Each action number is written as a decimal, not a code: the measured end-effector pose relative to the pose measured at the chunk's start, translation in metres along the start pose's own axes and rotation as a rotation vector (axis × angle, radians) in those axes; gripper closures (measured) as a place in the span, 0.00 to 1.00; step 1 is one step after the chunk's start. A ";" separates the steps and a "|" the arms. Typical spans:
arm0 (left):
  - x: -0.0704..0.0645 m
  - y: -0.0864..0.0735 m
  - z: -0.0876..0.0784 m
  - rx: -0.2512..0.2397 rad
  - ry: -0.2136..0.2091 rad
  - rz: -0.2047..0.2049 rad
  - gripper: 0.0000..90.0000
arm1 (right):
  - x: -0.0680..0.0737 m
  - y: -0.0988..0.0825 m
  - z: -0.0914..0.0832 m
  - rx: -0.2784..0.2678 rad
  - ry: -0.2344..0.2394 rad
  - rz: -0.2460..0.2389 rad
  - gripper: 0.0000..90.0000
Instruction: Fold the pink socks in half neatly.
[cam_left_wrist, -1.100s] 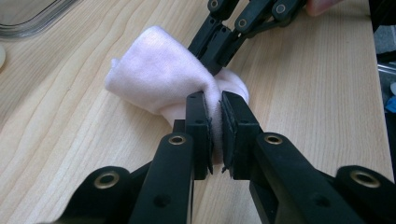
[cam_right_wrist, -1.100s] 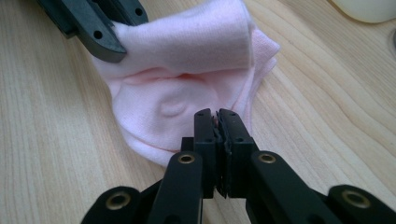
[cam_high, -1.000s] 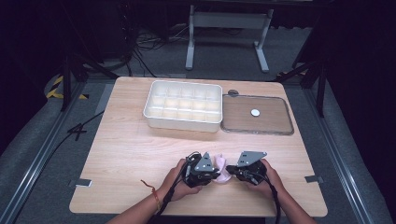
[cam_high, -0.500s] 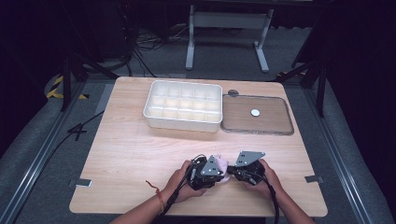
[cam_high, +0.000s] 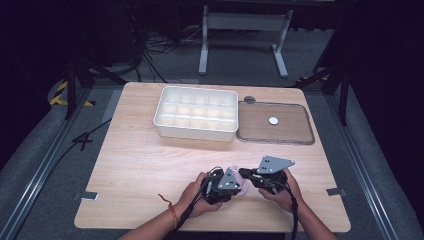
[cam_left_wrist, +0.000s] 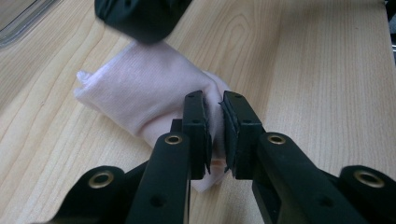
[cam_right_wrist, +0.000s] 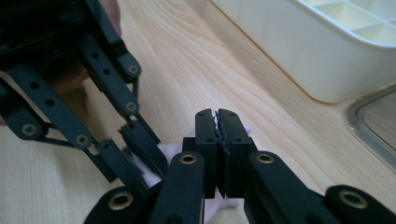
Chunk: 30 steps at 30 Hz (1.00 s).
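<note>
A small folded pale pink cloth (cam_left_wrist: 140, 88) lies on the wooden table (cam_high: 150, 160) near its front edge, between my two grippers. My left gripper (cam_left_wrist: 214, 100) is shut on a fold at one end of the cloth. In the high view, the left gripper (cam_high: 235, 184) meets the right gripper (cam_high: 248, 174) tip to tip over the cloth (cam_high: 244, 187). My right gripper (cam_right_wrist: 217, 114) has its jaws pressed together on a thin edge of the cloth (cam_right_wrist: 245, 129). The left gripper's black linkage (cam_right_wrist: 116, 140) stands close beside it.
A white tray with several compartments (cam_high: 196, 127) sits at the middle back of the table. Right of it lies a clear flat lid (cam_high: 290, 135) with a white disc (cam_high: 272, 120) at its centre. A small dark round thing (cam_high: 249, 99) lies behind them.
My left gripper has slid right, closer to the right gripper, covering more of the cloth. The right gripper has barely moved.
</note>
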<state>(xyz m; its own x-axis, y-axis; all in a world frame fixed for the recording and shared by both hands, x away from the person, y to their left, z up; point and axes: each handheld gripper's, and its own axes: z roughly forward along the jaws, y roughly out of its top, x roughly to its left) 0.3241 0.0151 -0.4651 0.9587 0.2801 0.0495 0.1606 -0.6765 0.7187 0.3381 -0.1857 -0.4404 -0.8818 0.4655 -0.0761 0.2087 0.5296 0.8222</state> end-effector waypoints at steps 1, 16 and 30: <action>0.000 0.000 0.000 -0.003 0.000 -0.004 0.89 | 0.002 0.000 0.004 0.008 0.008 -0.001 0.97; -0.004 -0.001 -0.001 0.008 0.003 0.010 0.87 | -0.003 -0.013 0.024 0.103 -0.008 -0.001 0.98; -0.010 0.000 -0.006 0.016 -0.024 0.055 0.85 | -0.010 -0.020 0.020 0.099 -0.030 0.023 0.98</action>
<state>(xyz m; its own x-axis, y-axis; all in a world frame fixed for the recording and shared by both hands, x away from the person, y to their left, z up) 0.3129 0.0162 -0.4619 0.9715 0.2259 0.0723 0.1107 -0.7013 0.7042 0.3512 -0.1862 -0.4674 -0.8634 0.4987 -0.0765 0.2704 0.5855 0.7642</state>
